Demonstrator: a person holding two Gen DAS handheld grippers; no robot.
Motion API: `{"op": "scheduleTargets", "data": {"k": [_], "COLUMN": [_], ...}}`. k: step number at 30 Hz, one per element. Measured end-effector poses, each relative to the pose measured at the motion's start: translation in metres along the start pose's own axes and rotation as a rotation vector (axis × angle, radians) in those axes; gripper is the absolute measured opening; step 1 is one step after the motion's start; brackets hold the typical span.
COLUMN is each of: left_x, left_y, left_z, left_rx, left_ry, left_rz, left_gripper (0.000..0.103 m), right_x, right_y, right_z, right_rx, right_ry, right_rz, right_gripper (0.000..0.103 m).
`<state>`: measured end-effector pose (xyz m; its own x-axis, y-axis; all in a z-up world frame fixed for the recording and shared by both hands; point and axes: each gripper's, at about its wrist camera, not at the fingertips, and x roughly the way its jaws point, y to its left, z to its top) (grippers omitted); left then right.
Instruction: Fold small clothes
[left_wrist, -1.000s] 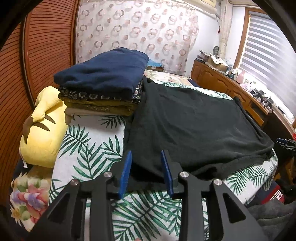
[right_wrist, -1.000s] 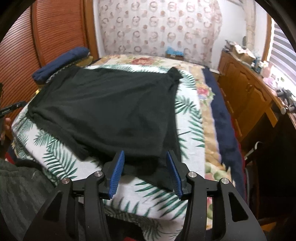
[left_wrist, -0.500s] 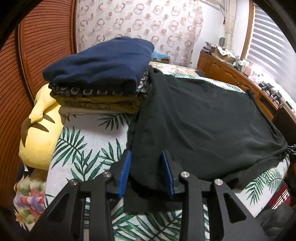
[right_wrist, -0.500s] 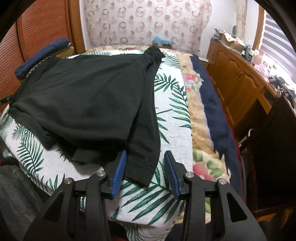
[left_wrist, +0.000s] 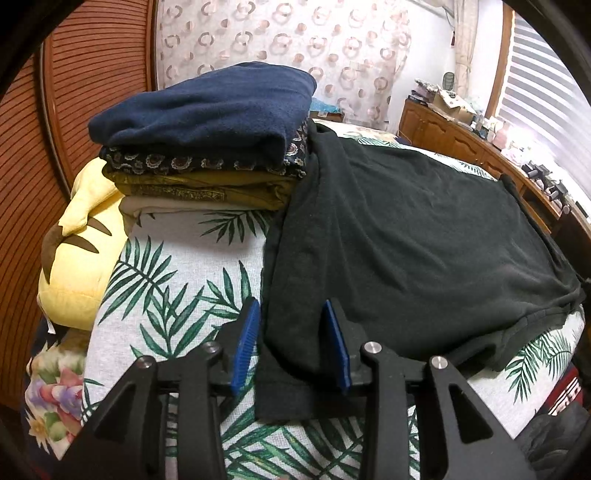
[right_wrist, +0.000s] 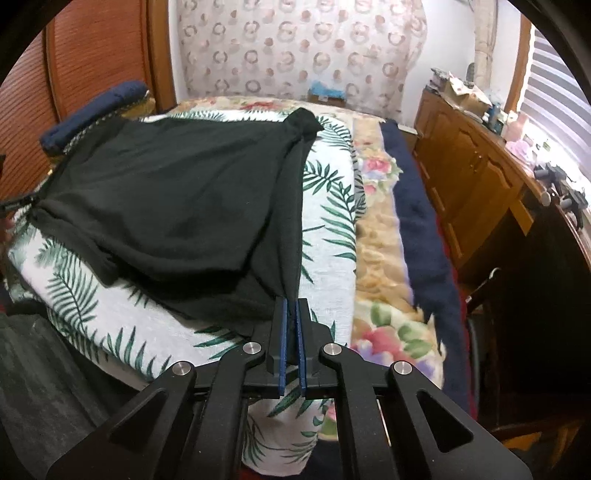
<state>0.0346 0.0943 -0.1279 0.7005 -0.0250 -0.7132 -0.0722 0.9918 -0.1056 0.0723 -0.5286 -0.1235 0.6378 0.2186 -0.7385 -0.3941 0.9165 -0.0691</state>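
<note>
So the black garment (left_wrist: 406, 229) was spread flat on the palm-leaf bedspread (left_wrist: 166, 280), its near hem running along the bed's front edge. On the left it butted right up against the stack of folded clothes (left_wrist: 207, 147), so no slack there. On the right there was a bare strip of bedspread, then a floral blanket (right_wrist: 384, 258) and a navy blanket (right_wrist: 421, 221) before the bed dropped off toward the wooden cabinets (right_wrist: 469, 166).

My right gripper (right_wrist: 291, 332) was clamped tight on the garment's near right corner, blue pads squeezed together with the cloth pinched between them and the side edge pulled into a taut ridge running away from me. My left gripper (left_wrist: 291, 347) sat angled down over the near left corner, pads apart with the hem lying between them, not pressing on it as far as I could see.

A yellow plush pillow (left_wrist: 77, 266) was wedged beside the bed on the left against the slatted wooden wall (left_wrist: 33, 184). There was a ring-patterned curtain (left_wrist: 280, 40) at the back, and a window blind (left_wrist: 546, 85) on the right.
</note>
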Motion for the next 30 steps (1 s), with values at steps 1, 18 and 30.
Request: {"op": "scheduleTargets", "data": {"k": [1,18,30], "left_x": [0.000,-0.006,-0.014], "left_y": [0.000,-0.001,0.003], "left_z": [0.000,-0.006,-0.013], "left_rx": [0.001,-0.011,-0.059], "left_ry": [-0.001,-0.010,-0.012], "left_rz": [-0.001,-0.010,-0.077], "left_gripper": [0.035,0.036,0.036], "right_x": [-0.002,-0.014,0.058], "right_y": [-0.002,0.043,0.097], "right_z": [0.002,0.054,0.042], "right_rx": [0.009,-0.047,-0.101], "right_ry": [-0.005,-0.161,-0.104], "right_rz": [-0.013,0.006,0.077], "right_gripper": [0.002,0.045,0.045]}}
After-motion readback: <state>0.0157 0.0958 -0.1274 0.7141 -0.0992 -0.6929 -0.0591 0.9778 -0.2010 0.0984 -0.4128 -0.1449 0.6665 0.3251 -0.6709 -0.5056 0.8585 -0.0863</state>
